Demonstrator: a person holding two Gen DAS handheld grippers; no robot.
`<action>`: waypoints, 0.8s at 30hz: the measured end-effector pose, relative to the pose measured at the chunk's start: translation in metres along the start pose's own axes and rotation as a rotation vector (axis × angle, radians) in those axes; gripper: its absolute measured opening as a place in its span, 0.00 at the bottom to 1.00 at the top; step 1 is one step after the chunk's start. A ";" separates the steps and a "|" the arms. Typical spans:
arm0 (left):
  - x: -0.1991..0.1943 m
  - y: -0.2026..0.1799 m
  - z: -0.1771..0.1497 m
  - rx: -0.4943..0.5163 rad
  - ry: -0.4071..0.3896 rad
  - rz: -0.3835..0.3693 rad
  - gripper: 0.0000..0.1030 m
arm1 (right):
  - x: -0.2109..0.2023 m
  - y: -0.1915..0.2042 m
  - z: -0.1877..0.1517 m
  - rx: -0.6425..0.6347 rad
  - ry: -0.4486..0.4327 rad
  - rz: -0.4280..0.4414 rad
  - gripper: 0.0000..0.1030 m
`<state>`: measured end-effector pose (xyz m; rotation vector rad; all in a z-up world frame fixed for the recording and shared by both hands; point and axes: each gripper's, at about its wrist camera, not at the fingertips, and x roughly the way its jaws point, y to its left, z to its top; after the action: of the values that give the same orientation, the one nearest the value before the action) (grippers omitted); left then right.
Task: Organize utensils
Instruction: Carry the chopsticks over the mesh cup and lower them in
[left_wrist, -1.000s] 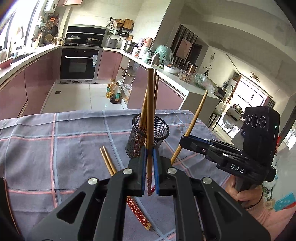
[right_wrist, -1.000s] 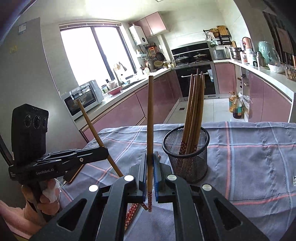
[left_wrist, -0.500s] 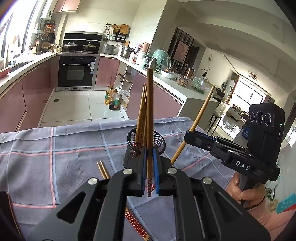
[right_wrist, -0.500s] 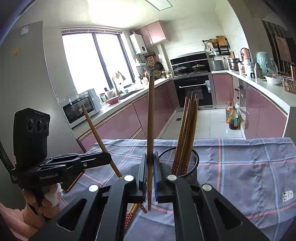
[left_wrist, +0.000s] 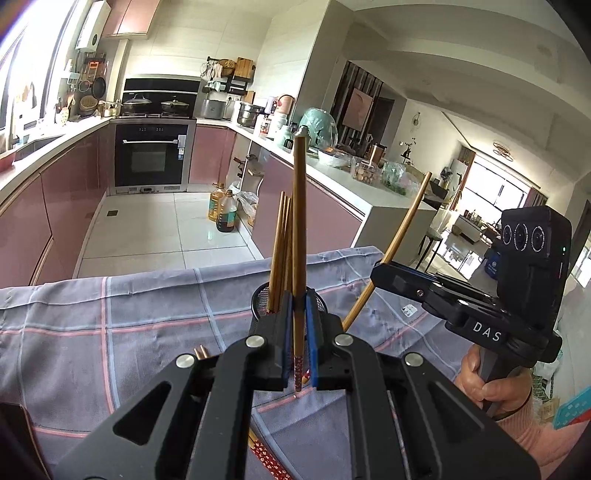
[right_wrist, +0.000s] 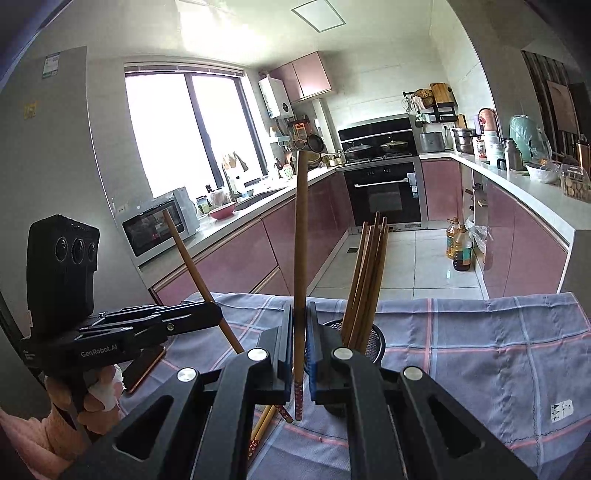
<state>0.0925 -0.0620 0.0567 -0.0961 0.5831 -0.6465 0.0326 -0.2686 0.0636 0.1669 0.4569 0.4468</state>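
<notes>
In the left wrist view my left gripper (left_wrist: 298, 308) is shut on one brown chopstick (left_wrist: 299, 221) that stands upright above the checked cloth. Just behind it is the black mesh holder (left_wrist: 258, 301) with several chopsticks (left_wrist: 280, 240) in it. My right gripper (left_wrist: 384, 275) hangs to the right, shut on a slanted chopstick (left_wrist: 400, 247). In the right wrist view my right gripper (right_wrist: 299, 319) clamps an upright chopstick (right_wrist: 300, 240) just left of the holder (right_wrist: 376, 341). The left gripper (right_wrist: 216, 314) is at the left with its chopstick (right_wrist: 192, 266). Loose chopsticks (right_wrist: 262, 424) lie on the cloth below.
A grey checked cloth (left_wrist: 110, 317) covers the table, whose far edge drops to the kitchen floor. A flat device with an orange rim (right_wrist: 144, 369) lies at the left edge. A person's hands (left_wrist: 487, 380) hold both gripper handles. More loose chopsticks (left_wrist: 201, 350) lie under my left gripper.
Both grippers have risen, each still clamping its chopstick. The holder and the cloth now sit lower in both views.
</notes>
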 end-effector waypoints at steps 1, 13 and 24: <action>0.000 0.000 0.002 0.003 -0.004 0.000 0.07 | 0.000 0.000 0.002 -0.002 -0.003 0.000 0.05; 0.000 -0.001 0.023 0.023 -0.047 0.007 0.07 | 0.001 0.004 0.022 -0.040 -0.035 -0.016 0.06; 0.005 -0.006 0.031 0.040 -0.078 0.020 0.07 | 0.006 0.003 0.037 -0.063 -0.055 -0.038 0.05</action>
<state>0.1089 -0.0725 0.0817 -0.0781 0.4948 -0.6319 0.0530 -0.2650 0.0945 0.1087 0.3908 0.4175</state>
